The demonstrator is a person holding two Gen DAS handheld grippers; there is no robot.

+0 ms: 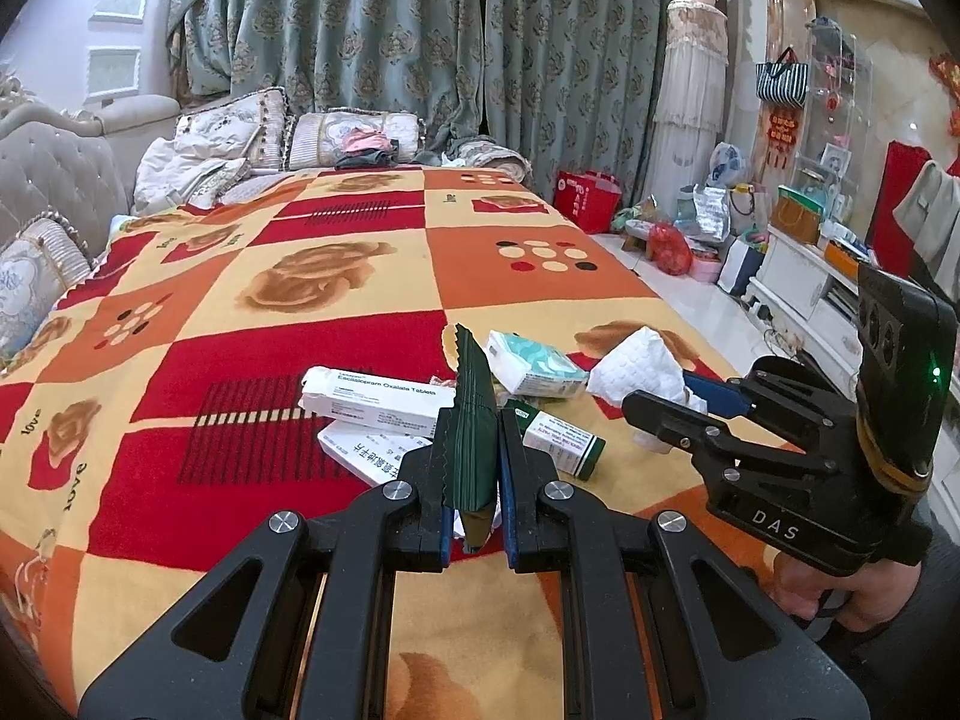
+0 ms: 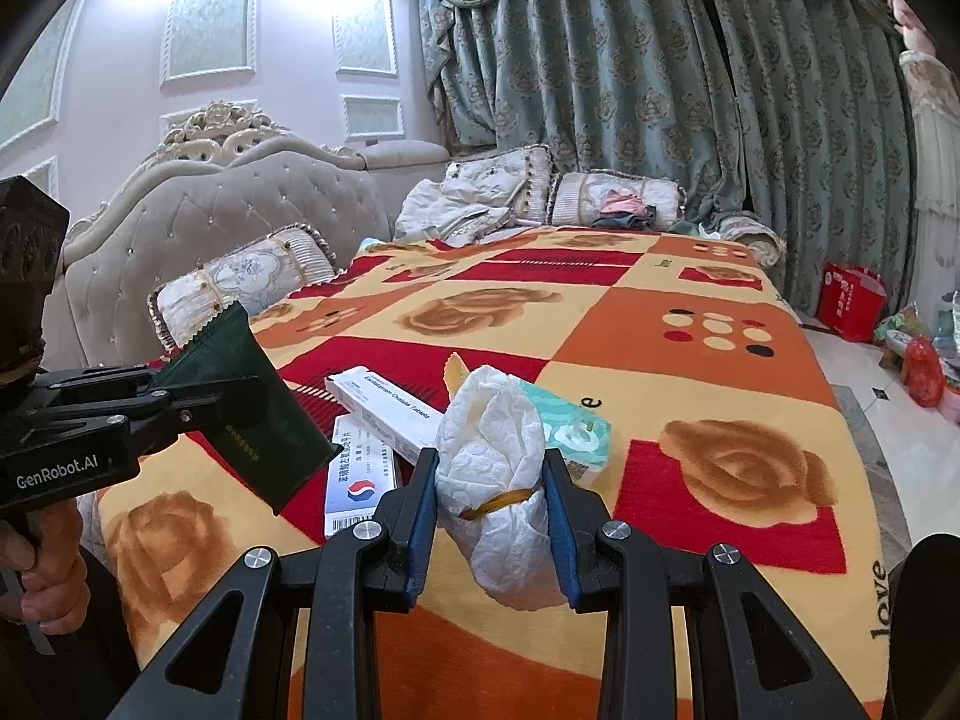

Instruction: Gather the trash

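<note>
**Both tools loaded above the blanket**

Left tool (image 1: 471, 468) is seen pressed together on a dark green sachet (image 1: 474, 420), which stands upright between the blue pads, its zigzag edge at the top. In the right wrist view the same sachet (image 2: 252, 396) is held out sideways from the left tool (image 2: 240, 396), above the near corner of the bed.

The right tool (image 2: 489, 516) is pinched on a crumpled white tissue (image 2: 498, 462); a yellow band is seen around the wad between the pads. From the left view the tissue (image 1: 642, 366) is seen bulging out past the right tool (image 1: 684, 396).

More trash is left on the patterned blanket (image 1: 240, 276), just beyond the tools: a long white tablet box (image 1: 372, 399) lying across a second white box (image 1: 366, 456), a green-and-white tissue pack (image 1: 531, 366), and a small green-ended box (image 1: 564, 438) beside the sachet. These are clustered together, touching or overlapping.

A hand (image 1: 840, 594) is seen gripping the right tool's handle, another (image 2: 42, 558) the left tool's.
</note>
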